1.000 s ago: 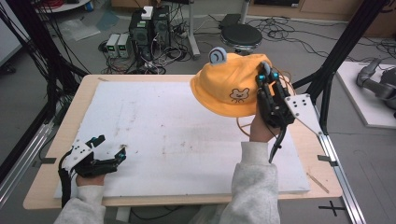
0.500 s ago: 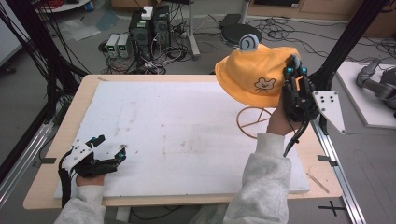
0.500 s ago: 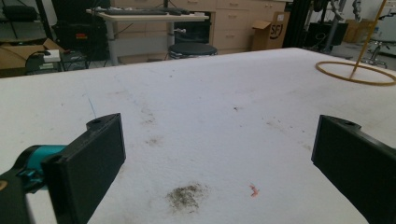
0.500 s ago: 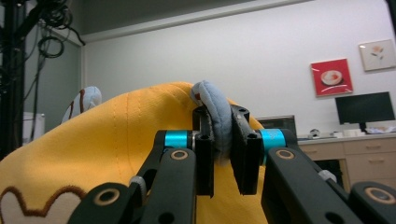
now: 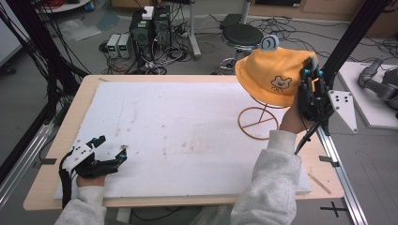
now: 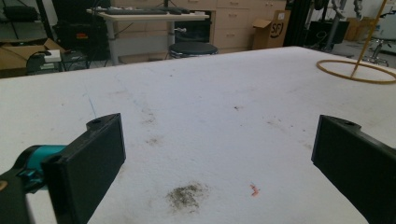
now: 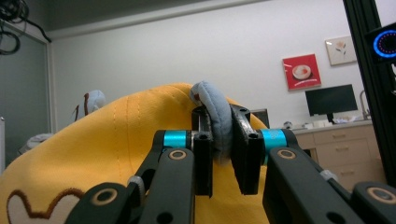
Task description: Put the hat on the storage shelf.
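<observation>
A yellow hat (image 5: pixel 270 75) with a bear face and blue ears hangs over the top of a gold wire stand (image 5: pixel 257 123) at the table's right side. My right gripper (image 5: pixel 310 70) is at the hat's right edge. In the right gripper view that gripper (image 7: pixel 225 158) is shut on one blue ear (image 7: pixel 215 116), with the yellow crown (image 7: pixel 116 140) behind and to the left. My left gripper (image 5: pixel 112 152) rests low at the front left of the white board, open, with nothing between its jaws (image 6: pixel 219 158). The stand's ring (image 6: pixel 357 70) lies far off in the left gripper view.
A white foam board (image 5: pixel 187 126) covers most of the wooden table. Black frame posts (image 5: pixel 347 37) rise at both sides. A stool (image 5: pixel 241 35) and computer boxes stand on the floor behind. A thin wooden stick (image 5: pixel 319 183) lies near the front right corner.
My right hand has carried the hat to the right and farther back, so it now sits above the gold stand. The left gripper has stayed put.
</observation>
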`<state>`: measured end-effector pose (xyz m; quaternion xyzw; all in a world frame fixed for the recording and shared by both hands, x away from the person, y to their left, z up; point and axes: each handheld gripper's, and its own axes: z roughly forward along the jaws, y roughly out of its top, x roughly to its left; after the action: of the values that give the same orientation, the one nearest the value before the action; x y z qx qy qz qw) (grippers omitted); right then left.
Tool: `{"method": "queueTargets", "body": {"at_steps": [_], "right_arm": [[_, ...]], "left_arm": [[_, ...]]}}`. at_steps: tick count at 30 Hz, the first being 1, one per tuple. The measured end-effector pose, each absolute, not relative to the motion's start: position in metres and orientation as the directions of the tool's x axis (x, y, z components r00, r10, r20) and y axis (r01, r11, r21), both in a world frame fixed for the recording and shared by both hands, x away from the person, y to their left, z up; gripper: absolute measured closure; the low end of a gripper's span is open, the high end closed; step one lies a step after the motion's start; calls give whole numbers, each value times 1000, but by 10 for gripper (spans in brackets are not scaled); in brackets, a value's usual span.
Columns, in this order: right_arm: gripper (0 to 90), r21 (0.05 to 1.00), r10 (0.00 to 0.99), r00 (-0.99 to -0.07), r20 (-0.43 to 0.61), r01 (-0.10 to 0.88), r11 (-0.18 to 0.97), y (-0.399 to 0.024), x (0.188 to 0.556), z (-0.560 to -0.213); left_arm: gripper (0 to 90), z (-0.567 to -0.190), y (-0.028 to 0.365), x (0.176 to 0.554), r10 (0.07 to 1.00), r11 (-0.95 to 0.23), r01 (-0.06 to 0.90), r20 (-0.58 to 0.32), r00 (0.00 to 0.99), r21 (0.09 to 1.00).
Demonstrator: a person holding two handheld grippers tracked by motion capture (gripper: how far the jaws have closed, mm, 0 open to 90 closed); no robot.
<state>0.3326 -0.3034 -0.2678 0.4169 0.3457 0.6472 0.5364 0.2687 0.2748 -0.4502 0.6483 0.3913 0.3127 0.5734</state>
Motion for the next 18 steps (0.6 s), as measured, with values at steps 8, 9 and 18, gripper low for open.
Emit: {"method": "queueTargets", "body": {"at_steps": [8, 9, 18], "right_arm": [[803, 904, 985, -34, 171, -392, -171, -311, 346, -279], [801, 905, 985, -30, 172, -389, -170, -312, 347, -280], [793, 928, 986, 1, 167, -339, -157, -315, 359, -297]], "left_arm": [[32, -450, 274, 269, 867, -40, 148, -39, 496, 988], [32, -450, 274, 269, 868, -40, 147, -39, 496, 988], [32, -450, 274, 269, 868, -42, 148, -37, 495, 988]]}}
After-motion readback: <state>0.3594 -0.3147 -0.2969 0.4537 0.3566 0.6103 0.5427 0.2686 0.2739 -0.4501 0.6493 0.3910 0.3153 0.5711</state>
